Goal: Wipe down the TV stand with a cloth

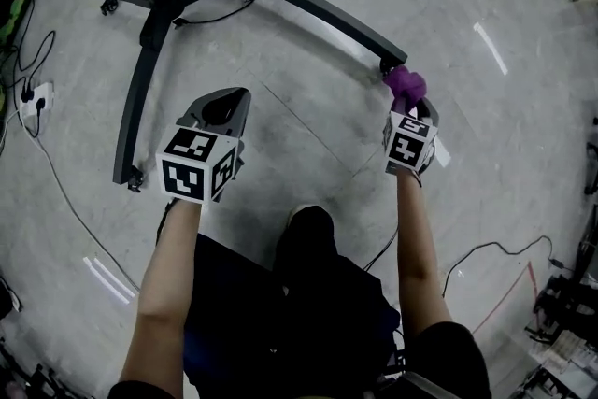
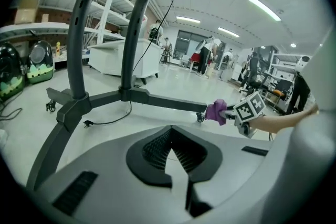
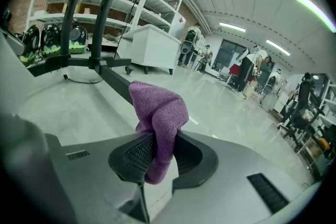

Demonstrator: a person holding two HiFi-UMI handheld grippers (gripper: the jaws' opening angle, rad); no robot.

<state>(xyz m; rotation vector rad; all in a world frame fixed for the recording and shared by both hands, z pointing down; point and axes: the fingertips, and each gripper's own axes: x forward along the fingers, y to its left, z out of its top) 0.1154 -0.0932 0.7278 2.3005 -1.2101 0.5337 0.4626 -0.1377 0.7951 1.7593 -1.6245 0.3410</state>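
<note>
My right gripper (image 1: 412, 112) is clamped on the purple cloth (image 3: 157, 107), which sits bunched at the near end of the TV stand's (image 1: 327, 14) right leg. My left gripper (image 2: 170, 149) is closed on nothing, between the stand's two near legs.

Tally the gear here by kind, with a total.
Hand-held grippers: 2, the left hand-held gripper and the right hand-held gripper
Cloth: 1, purple
Stand: 1, black
Total: 4

The bunched purple cloth (image 1: 406, 86) (pinched upright) sits by a leg tip of the black TV stand (image 1: 327, 14).
</note>
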